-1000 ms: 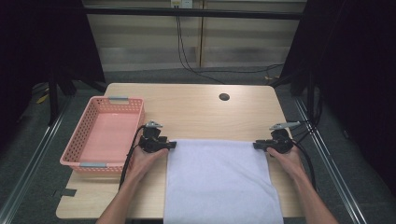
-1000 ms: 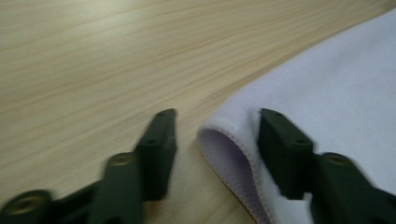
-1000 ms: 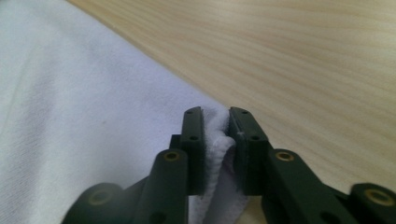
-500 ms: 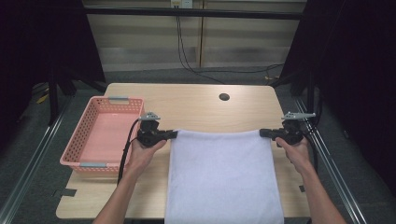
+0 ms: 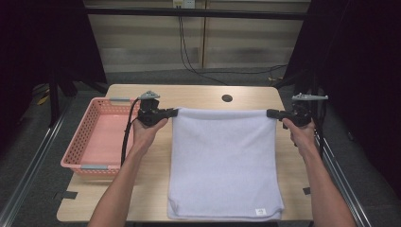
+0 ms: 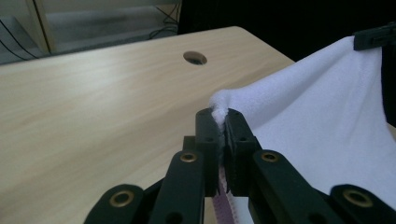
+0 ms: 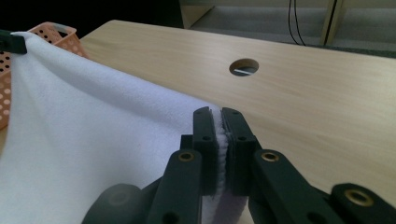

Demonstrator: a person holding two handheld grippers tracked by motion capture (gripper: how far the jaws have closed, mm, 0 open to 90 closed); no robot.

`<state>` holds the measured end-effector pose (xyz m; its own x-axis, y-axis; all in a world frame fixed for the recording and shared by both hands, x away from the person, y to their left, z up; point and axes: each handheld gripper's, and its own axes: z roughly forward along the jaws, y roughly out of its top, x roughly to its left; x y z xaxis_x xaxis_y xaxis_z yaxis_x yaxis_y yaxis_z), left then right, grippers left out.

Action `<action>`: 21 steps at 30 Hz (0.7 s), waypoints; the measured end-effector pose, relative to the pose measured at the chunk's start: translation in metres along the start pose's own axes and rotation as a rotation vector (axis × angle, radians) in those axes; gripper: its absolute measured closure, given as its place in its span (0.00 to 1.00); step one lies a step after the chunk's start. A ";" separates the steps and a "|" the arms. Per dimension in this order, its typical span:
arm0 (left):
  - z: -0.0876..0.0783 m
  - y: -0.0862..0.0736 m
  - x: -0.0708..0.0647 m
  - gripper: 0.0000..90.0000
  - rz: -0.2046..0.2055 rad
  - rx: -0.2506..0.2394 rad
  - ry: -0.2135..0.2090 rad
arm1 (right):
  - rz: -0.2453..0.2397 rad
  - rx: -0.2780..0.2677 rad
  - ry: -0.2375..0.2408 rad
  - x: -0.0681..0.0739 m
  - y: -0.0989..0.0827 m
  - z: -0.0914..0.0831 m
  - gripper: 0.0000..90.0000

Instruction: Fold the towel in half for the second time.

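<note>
A white towel (image 5: 222, 165) lies on the wooden table (image 5: 198, 94), its far edge lifted and stretched between both grippers. My left gripper (image 5: 174, 112) is shut on the far left corner, and white cloth bulges out between its tips (image 6: 223, 116). My right gripper (image 5: 270, 113) is shut on the far right corner; its jaws have just been closing, with the towel's (image 7: 93, 140) edge pinched between them (image 7: 219, 114). The near part of the towel rests flat, with a small label at its front right corner.
A pink perforated basket (image 5: 71, 161) stands at the table's left, close to my left hand. A round hole (image 5: 227, 98) sits in the tabletop beyond the towel. Dark frame posts and cables stand behind and beside the table.
Both grippers have risen from the tabletop and drawn the towel's far edge up with them. The edge now hangs taut between them.
</note>
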<state>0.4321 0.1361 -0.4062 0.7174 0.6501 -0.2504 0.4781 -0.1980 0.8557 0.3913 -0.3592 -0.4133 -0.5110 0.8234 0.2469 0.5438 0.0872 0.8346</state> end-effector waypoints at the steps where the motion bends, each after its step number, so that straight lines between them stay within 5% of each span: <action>1: -0.003 0.003 -0.003 0.96 0.011 -0.023 -0.016 | -0.001 -0.005 0.001 0.001 0.005 -0.001 0.94; 5: -0.021 0.004 -0.017 0.96 0.038 -0.065 -0.061 | -0.058 -0.036 0.048 0.012 0.015 -0.014 0.94; 7: -0.026 -0.003 -0.021 0.96 0.055 -0.052 -0.047 | -0.078 -0.032 0.056 0.017 0.012 -0.021 0.94; 13: -0.048 -0.028 -0.040 0.96 0.076 -0.090 -0.097 | -0.092 -0.060 0.099 0.032 -0.013 -0.047 0.94; 21: -0.073 -0.063 -0.062 0.95 0.091 -0.063 -0.135 | -0.138 -0.044 0.134 0.057 -0.050 -0.080 0.94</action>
<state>0.3200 0.1616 -0.4118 0.8198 0.5264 -0.2256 0.3783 -0.2021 0.9033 0.2819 -0.3619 -0.4020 -0.6642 0.7232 0.1894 0.4345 0.1672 0.8850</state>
